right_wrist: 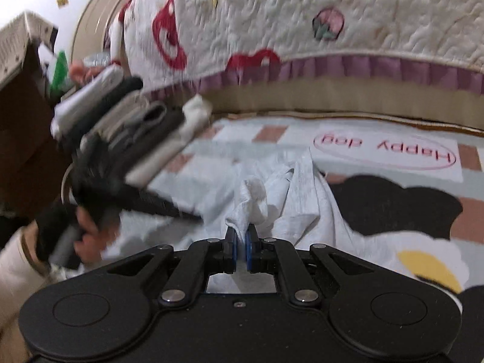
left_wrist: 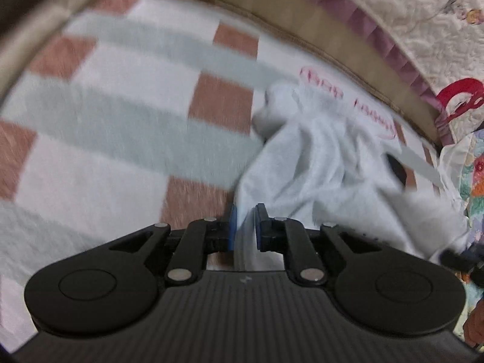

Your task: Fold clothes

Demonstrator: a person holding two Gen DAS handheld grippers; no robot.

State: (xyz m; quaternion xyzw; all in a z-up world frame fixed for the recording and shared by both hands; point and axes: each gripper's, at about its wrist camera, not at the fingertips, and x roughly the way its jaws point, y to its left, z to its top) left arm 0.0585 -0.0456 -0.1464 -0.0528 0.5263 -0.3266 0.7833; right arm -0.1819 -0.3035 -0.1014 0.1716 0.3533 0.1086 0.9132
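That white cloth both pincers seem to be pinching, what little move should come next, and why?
Probably draw the two grippers apart to stretch it flat. The left gripper and right gripper each pinch an edge of the white garment, which hangs bunched and wrinkled over the checked blanket. It likely needs spreading before any neat fold.

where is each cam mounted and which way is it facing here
Left wrist: on the left gripper, looking along its fingers over the checked mat toward the bed edge; white garment pinched.
Right wrist: on the right gripper, facing the quilt and folded stack; the person's left hand shows.
Shared: garment, mat, quilt.
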